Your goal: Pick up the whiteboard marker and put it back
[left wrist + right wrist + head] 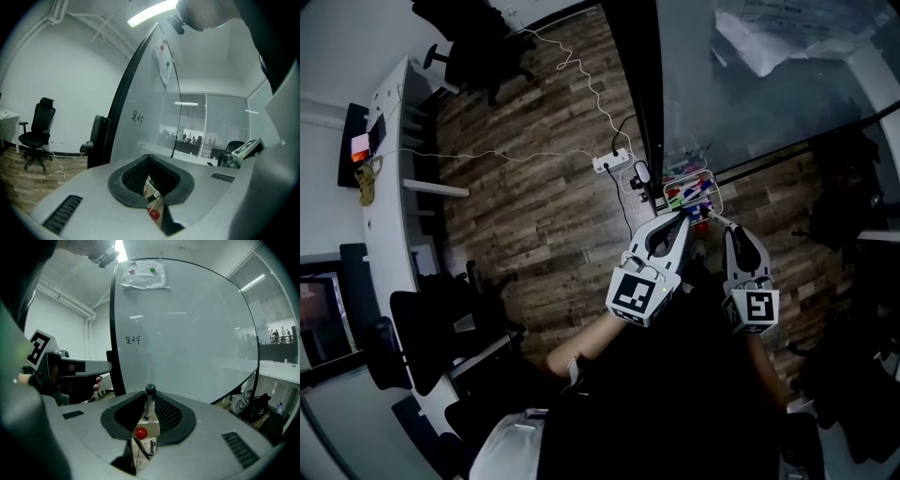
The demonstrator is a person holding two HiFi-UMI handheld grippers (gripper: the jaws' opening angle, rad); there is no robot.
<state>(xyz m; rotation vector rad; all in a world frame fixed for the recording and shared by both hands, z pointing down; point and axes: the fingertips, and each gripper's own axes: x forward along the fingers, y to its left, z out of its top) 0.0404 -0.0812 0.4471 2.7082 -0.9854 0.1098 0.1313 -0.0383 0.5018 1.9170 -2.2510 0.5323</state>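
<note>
Between the jaws of the right hand-held gripper (149, 397) a whiteboard marker (147, 408) stands upright, its black cap poking just above the pads, which are closed on its pale barrel from either side. Just beside it, on the person's left, the left hand-held gripper (678, 218) has its jaws drawn together with nothing between them. Both point toward the foot of a large whiteboard (187, 333), which fills the right gripper view directly ahead and blocks any path forward. A small scrawl of handwriting (133, 339) sits on its left half, and a sheet of paper (143, 273) is stuck near its top edge. The board's dark frame (114, 333) runs down just to the left of the held marker. In the head view a wire tray (718, 199) filled with coloured markers hangs at the board's lower edge, right in front of both sets of tips. Below it on the wooden floor (534, 216) lies a white power strip (612, 161) with a thin cable trailing away across the planks. A black office chair (37, 131) stands well apart to the left, and dark bags (248, 404) sit near the board's right end.
</note>
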